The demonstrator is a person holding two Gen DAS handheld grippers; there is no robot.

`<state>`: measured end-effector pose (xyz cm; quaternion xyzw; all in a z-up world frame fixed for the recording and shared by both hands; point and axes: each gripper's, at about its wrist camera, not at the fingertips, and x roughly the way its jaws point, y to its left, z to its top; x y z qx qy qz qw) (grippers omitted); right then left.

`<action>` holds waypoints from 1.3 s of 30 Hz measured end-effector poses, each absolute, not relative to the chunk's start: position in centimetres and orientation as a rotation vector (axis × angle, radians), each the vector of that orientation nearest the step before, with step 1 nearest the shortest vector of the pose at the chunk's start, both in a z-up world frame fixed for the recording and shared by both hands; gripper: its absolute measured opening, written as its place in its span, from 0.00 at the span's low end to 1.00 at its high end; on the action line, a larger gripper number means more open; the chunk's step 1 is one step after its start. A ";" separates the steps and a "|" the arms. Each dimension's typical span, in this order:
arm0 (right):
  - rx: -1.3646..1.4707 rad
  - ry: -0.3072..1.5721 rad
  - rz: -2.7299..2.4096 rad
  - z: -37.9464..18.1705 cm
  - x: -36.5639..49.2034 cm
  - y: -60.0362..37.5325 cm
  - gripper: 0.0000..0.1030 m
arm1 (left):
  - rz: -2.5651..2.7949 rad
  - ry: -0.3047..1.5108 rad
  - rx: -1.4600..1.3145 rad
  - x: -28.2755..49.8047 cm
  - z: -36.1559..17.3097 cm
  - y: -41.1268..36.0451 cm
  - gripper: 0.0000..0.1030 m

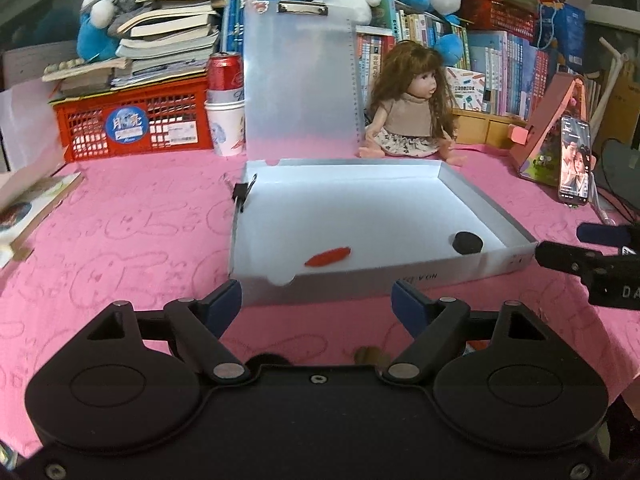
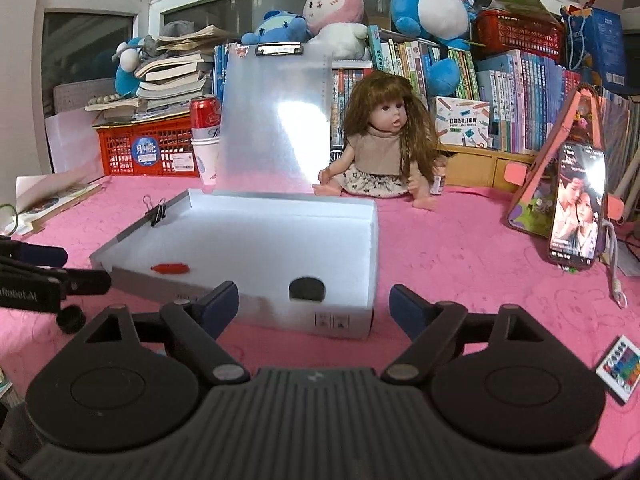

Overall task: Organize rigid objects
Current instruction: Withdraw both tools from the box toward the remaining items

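A shallow white box (image 1: 460, 270) lies open on the pink tablecloth, its lid standing up behind. Inside lie a red carrot-like piece (image 1: 328, 257) and a black round puck (image 1: 467, 242). The box (image 2: 340, 322), red piece (image 2: 170, 268) and puck (image 2: 307, 289) also show in the right wrist view. My left gripper (image 1: 317, 306) is open and empty just before the box's near wall. My right gripper (image 2: 314, 306) is open and empty at the box's right corner. A small black round object (image 2: 70, 319) lies under the left gripper. A brown object (image 1: 372, 356) is half hidden below my left gripper.
A binder clip (image 2: 156, 210) grips the box's left wall. A doll (image 2: 384, 148) sits behind. A phone (image 2: 576, 218) leans on a pink stand at right. A remote (image 2: 620, 366) lies at front right. A red crate (image 1: 136, 126), can and cups (image 1: 226, 120), books and plush toys line the back.
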<state>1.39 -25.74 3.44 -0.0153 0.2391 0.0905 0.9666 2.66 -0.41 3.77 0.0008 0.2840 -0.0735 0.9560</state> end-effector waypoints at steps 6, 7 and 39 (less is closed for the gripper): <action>-0.040 0.476 0.172 1.9 -0.5 -26.1 0.87 | -0.179 0.560 -0.041 0.5 2.9 0.3 0.79; -0.043 0.476 0.172 1.6 -0.8 -26.2 0.87 | -0.191 0.559 -0.038 0.1 2.7 0.4 0.79; -0.219 0.516 0.259 -1.7 -1.8 -24.8 0.72 | -0.223 0.599 0.096 -1.1 -1.0 -2.2 0.48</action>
